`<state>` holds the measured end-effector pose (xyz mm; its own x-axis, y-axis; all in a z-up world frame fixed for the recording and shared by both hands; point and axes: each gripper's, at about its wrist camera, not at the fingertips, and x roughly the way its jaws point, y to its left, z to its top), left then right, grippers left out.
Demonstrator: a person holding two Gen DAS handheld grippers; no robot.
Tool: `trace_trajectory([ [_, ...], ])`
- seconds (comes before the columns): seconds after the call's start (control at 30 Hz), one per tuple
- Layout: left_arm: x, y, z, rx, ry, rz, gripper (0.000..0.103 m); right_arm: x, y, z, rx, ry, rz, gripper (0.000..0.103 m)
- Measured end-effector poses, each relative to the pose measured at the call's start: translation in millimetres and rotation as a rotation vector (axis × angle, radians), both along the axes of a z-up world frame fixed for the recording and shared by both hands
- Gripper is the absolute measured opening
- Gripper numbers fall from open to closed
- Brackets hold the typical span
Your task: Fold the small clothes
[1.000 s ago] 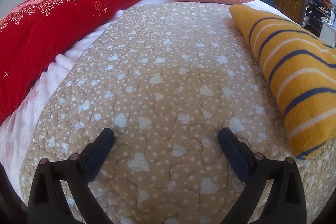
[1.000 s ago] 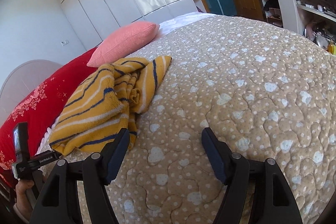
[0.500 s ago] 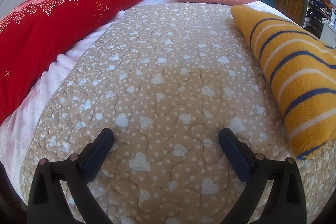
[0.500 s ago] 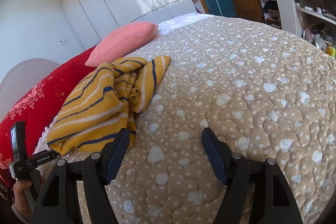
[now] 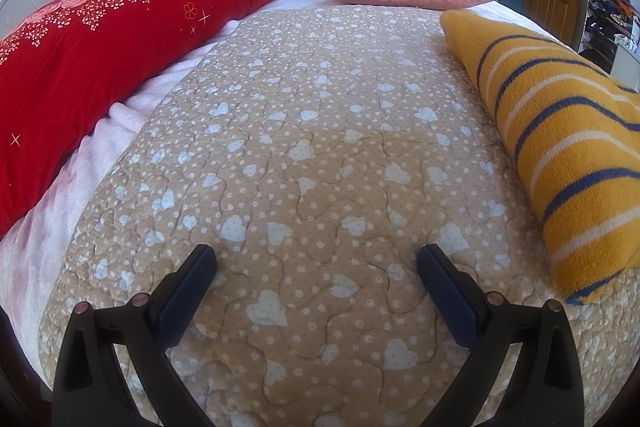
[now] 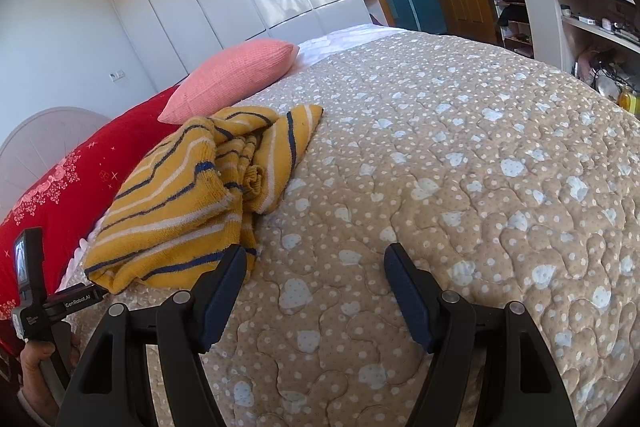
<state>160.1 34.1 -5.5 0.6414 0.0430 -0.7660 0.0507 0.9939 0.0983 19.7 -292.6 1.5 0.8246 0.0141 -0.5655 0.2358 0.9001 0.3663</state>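
Sweater (image 6: 192, 203), yellow with blue and white stripes, lies crumpled on the quilt (image 6: 440, 187), just in front of the pink pillow (image 6: 236, 79) and beside the red pillow (image 5: 100, 55). It is bunched and partly turned on itself, so I judge no fold is begun; it must first be spread flat. The right tool (image 6: 316, 279) hovers near the sweater's lower edge, jaws wide and empty, its left finger almost at the hem, probably to take this corner. The left tool (image 5: 316, 283) is also wide and empty, over bare quilt, with the sweater (image 5: 560, 147) to its right, ready for the other side.
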Motion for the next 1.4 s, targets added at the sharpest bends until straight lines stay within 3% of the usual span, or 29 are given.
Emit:
trace_trajectory([
  [1.4,-0.9,1.7,0.8,-0.003,-0.003,-0.005,0.101,3.0,3.8,-2.0,-0.035,0.018,-0.010,0.075],
])
